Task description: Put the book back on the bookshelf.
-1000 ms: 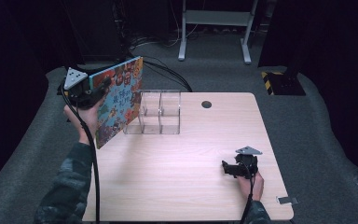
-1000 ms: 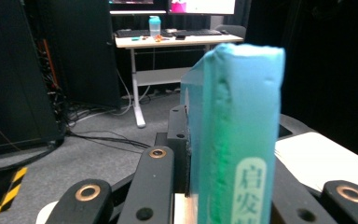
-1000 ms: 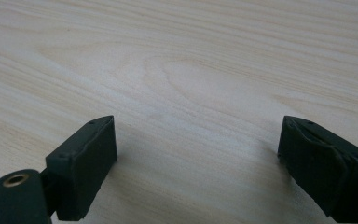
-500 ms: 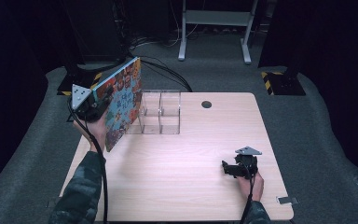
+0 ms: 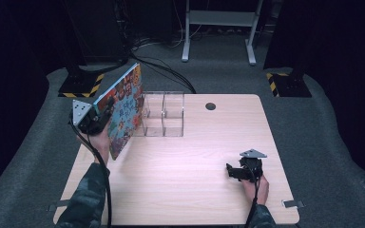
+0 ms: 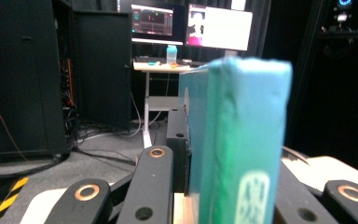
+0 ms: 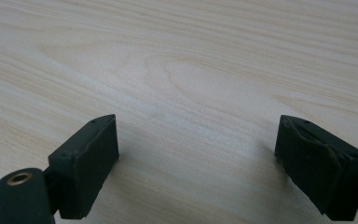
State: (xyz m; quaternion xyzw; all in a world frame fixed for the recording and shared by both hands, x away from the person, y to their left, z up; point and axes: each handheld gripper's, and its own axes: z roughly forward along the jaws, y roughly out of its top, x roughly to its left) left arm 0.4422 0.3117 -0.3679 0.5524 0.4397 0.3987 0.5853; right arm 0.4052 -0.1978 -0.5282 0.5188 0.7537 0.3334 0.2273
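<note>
While the colourful picture book [image 5: 122,112] hangs tilted in the air over the far left part of the desk [image 5: 190,190], it sits just to the left of the clear divided organiser [image 5: 163,114], with its cover facing the person and its long edge slanting up and away toward the back. The left tool [image 5: 95,118] pinches the book near its lower left side, its jaws pressed against both covers; in the left gripper view the teal spine [image 6: 237,140] stands upright between them. The organiser's open slots lie to the right of the book and slightly below it, so the book would likely need to swing upright and shift right to drop in. The right tool [image 5: 240,172] rests on the desk near the front right corner, well apart from the book, its jaws spread wide over bare wood, holding nothing. The left hand [image 5: 102,145] is by far the nearer one.
</note>
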